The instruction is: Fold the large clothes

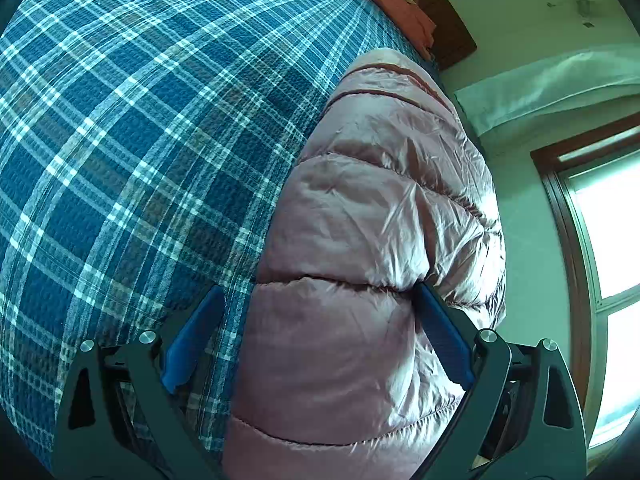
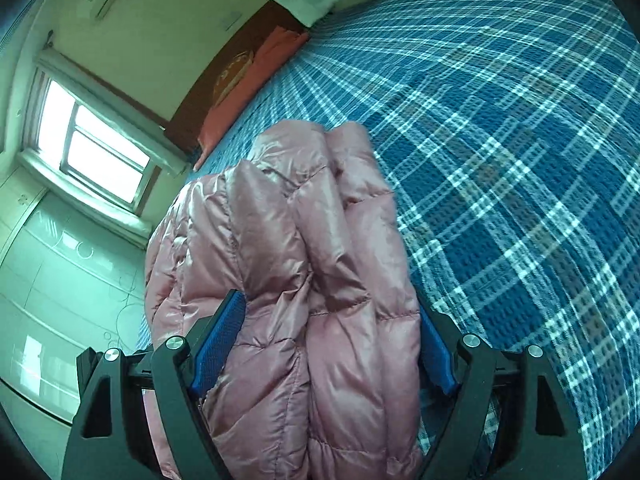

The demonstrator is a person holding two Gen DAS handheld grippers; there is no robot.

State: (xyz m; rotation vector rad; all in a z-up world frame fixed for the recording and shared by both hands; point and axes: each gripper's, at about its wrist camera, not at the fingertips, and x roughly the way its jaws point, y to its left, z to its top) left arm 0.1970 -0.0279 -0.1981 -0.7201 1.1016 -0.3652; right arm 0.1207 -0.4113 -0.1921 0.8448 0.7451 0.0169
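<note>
Left gripper: jaws spread wide over the jacket's edge, left pad above plaid, right pad against the puffy fabric, no pinch.
Right gripper: jaws spread, bunched jacket bulging between blue pads; firm grip or loose contact, cannot tell.
Pink quilted jacket: folded in a thick bundle, lying at the bed's edge nearest the window.
Plaid bedspread: blue and white, under the jacket.
Window: bright, beyond the bed.
</note>
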